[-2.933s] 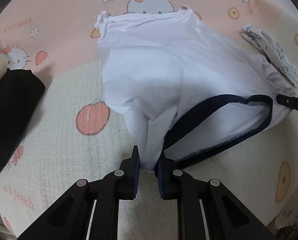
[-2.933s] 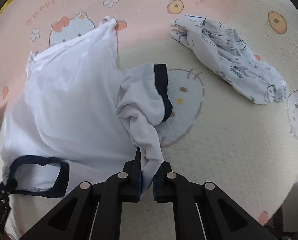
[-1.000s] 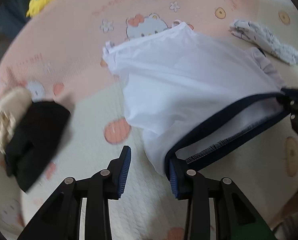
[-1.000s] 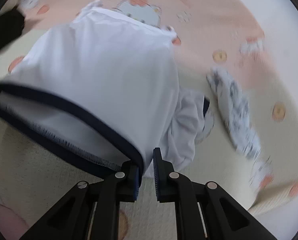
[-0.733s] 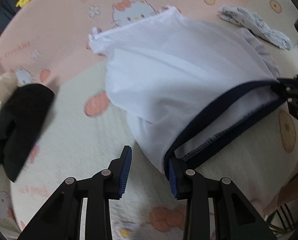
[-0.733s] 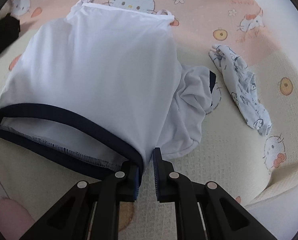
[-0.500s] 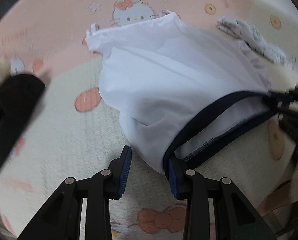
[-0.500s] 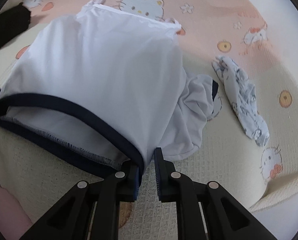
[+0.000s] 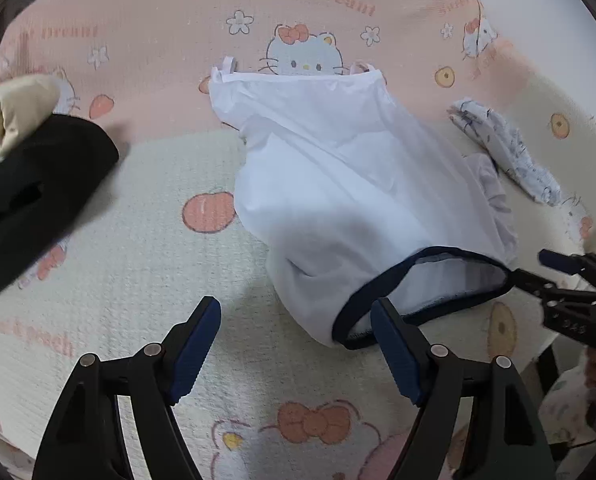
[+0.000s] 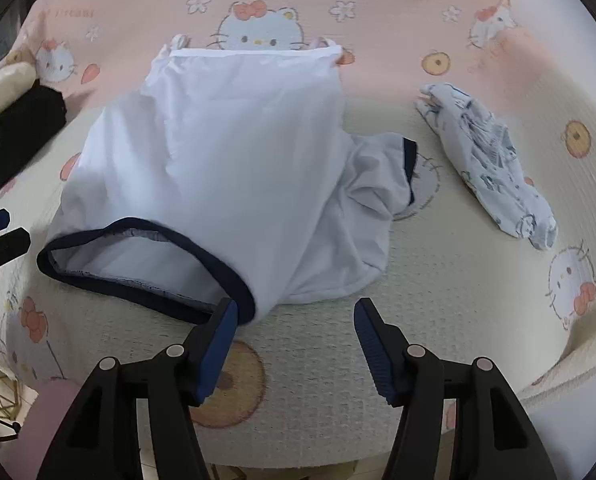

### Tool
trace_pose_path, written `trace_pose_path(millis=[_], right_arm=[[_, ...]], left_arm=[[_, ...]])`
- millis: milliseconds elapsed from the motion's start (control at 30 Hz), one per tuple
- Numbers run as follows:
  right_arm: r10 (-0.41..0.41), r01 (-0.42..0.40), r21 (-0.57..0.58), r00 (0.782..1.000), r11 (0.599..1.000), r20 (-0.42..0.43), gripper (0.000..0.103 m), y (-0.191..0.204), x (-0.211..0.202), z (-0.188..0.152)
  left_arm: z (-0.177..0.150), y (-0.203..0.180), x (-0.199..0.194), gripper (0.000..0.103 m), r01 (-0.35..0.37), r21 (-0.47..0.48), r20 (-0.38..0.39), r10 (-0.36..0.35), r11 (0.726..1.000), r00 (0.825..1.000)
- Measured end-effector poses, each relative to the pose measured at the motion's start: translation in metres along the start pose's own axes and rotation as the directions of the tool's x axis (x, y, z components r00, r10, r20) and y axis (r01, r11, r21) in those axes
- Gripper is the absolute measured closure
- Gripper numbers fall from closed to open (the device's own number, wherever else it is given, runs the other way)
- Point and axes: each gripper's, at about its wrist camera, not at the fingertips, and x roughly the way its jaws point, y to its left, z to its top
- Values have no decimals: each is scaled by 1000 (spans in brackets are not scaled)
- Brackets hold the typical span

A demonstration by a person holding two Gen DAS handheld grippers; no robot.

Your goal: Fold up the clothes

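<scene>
A white T-shirt [image 9: 338,176] with a navy neck band [image 9: 382,284] lies on the Hello Kitty blanket, hem at the far side, collar toward me. It also shows in the right wrist view [image 10: 226,160], with a navy-trimmed sleeve [image 10: 398,176] bunched at its right. My left gripper [image 9: 296,322] is open and empty, its right finger [image 9: 390,344] just in front of the collar's left end. My right gripper [image 10: 294,320] is open and empty, its left finger [image 10: 218,336] at the collar's right end.
A black garment [image 9: 34,196] and a cream one [image 9: 10,120] lie at the left. A small printed white garment [image 10: 486,160] lies at the right. The blanket's near edge [image 10: 338,452] runs just below my right gripper. The other gripper shows at the right edge [image 9: 570,292].
Both grippers have opened and let go of the collar. The shirt has dropped flat onto the blanket. Both grippers have drawn back slightly toward me.
</scene>
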Motion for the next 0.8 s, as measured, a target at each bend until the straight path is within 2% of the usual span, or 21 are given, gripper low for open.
trace_pose_path(millis=[167, 300, 333, 367, 400, 467, 533, 600, 700, 767, 800], right_arm=[[-30, 29, -14, 999, 999, -23, 43, -4, -4, 6], [-102, 101, -88, 995, 991, -6, 43, 5, -26, 25], [-96, 98, -93, 995, 991, 25, 43, 6, -34, 29], [-70, 77, -85, 995, 993, 75, 40, 6, -41, 32], [-42, 51, -72, 992, 996, 121, 27, 4, -46, 35], [42, -42, -6, 984, 999, 176, 22, -5, -40, 36], [120, -129, 54, 982, 990, 142, 22, -15, -22, 36], [168, -171, 159, 985, 972, 35, 22, -28, -4, 39], [254, -266, 286, 964, 920, 82, 22, -57, -3, 33], [284, -296, 341, 955, 892, 85, 22, -69, -5, 23], [314, -324, 382, 945, 865, 92, 22, -79, -2, 19]], left_arm=[[-1, -9, 8, 27, -51, 46, -22, 52, 998, 998], [2, -16, 11, 27, -59, 70, -37, 62, 996, 997], [4, -17, 11, 27, -57, 66, -34, 60, 996, 998], [7, -19, 11, 27, -55, 68, -33, 58, 996, 998], [9, -21, 12, 27, -53, 71, -32, 56, 996, 998], [15, -30, 13, 27, -62, 97, -26, 65, 993, 998], [19, -40, 13, 27, -71, 132, -12, 74, 989, 997], [23, -53, 13, 27, -77, 174, 15, 76, 982, 997], [26, -70, 19, 27, -87, 232, 27, 83, 969, 996], [26, -81, 27, 27, -87, 273, 17, 85, 958, 996], [26, -87, 30, 27, -83, 294, 16, 82, 952, 996]])
